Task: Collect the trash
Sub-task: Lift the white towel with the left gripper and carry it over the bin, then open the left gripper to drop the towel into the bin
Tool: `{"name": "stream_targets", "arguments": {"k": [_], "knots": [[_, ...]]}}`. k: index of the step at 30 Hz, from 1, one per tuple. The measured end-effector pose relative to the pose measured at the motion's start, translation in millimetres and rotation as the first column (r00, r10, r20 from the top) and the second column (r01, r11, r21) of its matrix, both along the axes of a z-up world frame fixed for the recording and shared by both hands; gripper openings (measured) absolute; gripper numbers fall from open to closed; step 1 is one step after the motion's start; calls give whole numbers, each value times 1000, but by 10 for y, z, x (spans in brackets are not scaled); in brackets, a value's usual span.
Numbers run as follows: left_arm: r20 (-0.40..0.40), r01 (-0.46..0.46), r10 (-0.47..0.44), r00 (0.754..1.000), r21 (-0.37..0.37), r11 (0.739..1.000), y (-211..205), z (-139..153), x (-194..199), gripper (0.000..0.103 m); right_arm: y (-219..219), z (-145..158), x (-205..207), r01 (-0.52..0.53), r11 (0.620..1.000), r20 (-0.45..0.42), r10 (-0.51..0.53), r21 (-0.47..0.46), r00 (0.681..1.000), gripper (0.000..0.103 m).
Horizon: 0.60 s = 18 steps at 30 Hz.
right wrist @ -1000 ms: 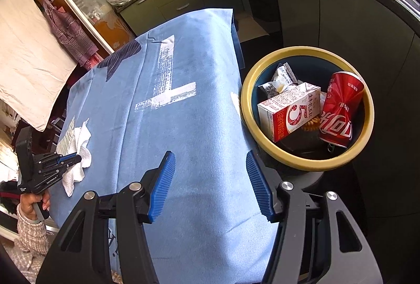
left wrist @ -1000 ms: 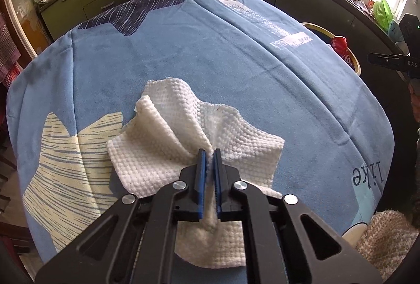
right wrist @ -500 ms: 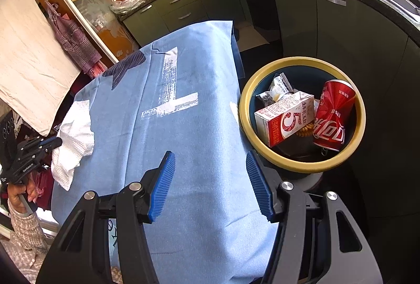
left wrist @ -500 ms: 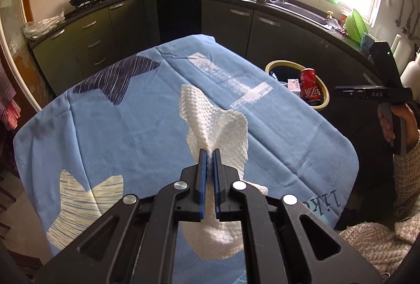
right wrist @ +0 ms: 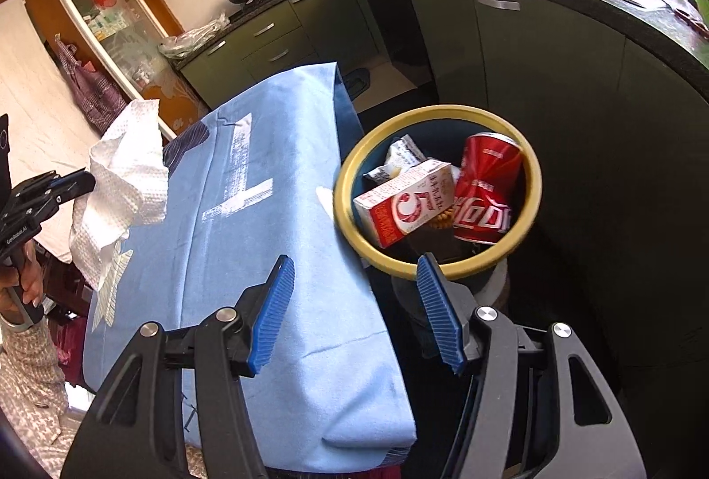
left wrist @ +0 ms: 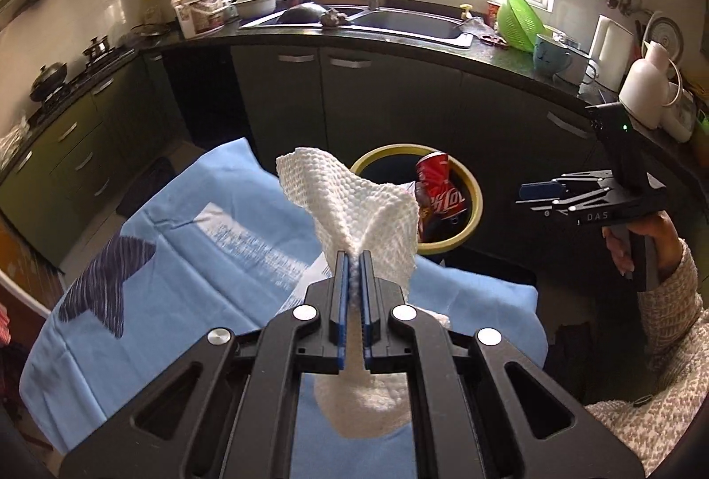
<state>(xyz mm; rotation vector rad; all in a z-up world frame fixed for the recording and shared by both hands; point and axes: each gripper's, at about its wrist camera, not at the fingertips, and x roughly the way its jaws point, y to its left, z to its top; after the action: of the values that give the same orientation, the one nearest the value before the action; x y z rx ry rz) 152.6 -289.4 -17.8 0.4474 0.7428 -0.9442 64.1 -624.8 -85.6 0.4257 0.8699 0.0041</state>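
Paper towel [left wrist: 354,208] hangs soft and light, pinched mid-sheet in the left gripper [left wrist: 353,257]; bin [left wrist: 469,186] at one o'clock; right gripper [right wrist: 354,279] gapes empty

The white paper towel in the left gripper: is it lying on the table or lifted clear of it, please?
Lifted: the paper towel hangs bunched from the shut left gripper, above the blue tablecloth.

Paper towel [left wrist: 354,200] now off the tablecloth [left wrist: 186,257].
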Motion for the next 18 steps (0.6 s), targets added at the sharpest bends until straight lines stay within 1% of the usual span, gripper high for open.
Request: {"name": "stream_targets", "arguments": {"k": [2,5,10,14,15,18], "knots": [[-17,44,-44,999,2,999,-332,-9,86,5,-159,-36,-93,34,999,-3,-34,8,999,58],[-35,94,-93,995,26,995,-836,-108,234,5,-381,-125,-232,85,996,-16,-85,26,996,58],[-54,146,-142,988,83,986,-1630,-436,475,5,-662,-298,-434,154,986,-37,-152,65,988,58],[-78,162,-153,985,123,979,-2106,-777,636,5,-823,-420,-542,195,976,-53,-191,93,980,58],[-83,152,-142,986,133,979,-2210,-866,692,5,-854,-446,-558,201,975,-58,-196,99,979,58],[-95,138,-124,988,154,978,-2395,-1070,812,6,-917,-506,-588,210,971,-69,-203,111,977,58]]}}
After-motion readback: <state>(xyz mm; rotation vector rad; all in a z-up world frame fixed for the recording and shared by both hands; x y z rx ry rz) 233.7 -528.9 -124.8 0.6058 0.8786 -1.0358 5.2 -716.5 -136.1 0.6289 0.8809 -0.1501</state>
